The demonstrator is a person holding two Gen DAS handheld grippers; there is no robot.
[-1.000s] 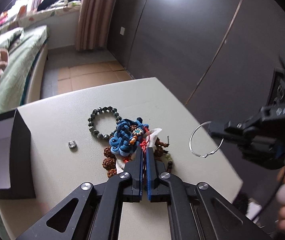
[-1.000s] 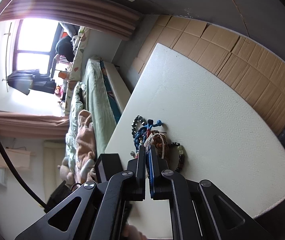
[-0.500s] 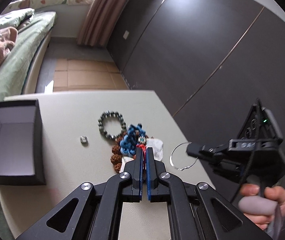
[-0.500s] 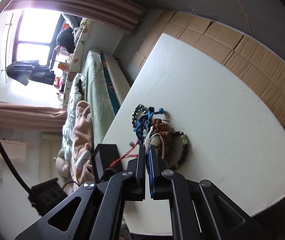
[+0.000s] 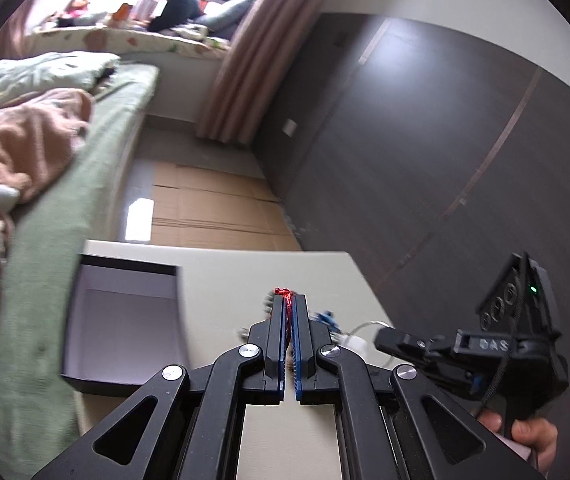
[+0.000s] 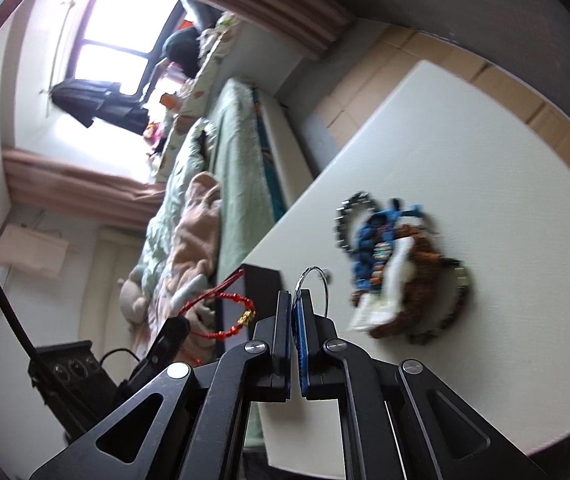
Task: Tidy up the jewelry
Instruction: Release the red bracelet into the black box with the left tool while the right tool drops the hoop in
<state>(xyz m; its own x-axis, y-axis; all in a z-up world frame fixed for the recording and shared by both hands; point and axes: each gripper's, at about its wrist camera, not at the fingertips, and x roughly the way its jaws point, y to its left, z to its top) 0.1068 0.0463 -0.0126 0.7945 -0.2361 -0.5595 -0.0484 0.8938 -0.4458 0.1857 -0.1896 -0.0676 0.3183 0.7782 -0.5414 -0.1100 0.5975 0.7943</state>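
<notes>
The left claw (image 5: 289,300) is pinching the red beaded bracelet (image 6: 229,312) tight beside the open black box (image 5: 125,320); the right claw (image 6: 293,296) is clamping a silver hoop (image 6: 317,284). Each should be carried over the box, centre-left, before any release.

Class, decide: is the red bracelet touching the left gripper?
Touching. The left wrist view shows the red bracelet pinched between the shut fingers of the left gripper; the right wrist view shows it dangling from that gripper.

Only lettering I can find: raised characters on the right gripper (image 5: 381,342) body in my left wrist view, looks like "DAS", first letter unsure. Right wrist view gives me nothing legible; motion blur over the jewelry pile (image 6: 401,268) and its white tag.
</notes>
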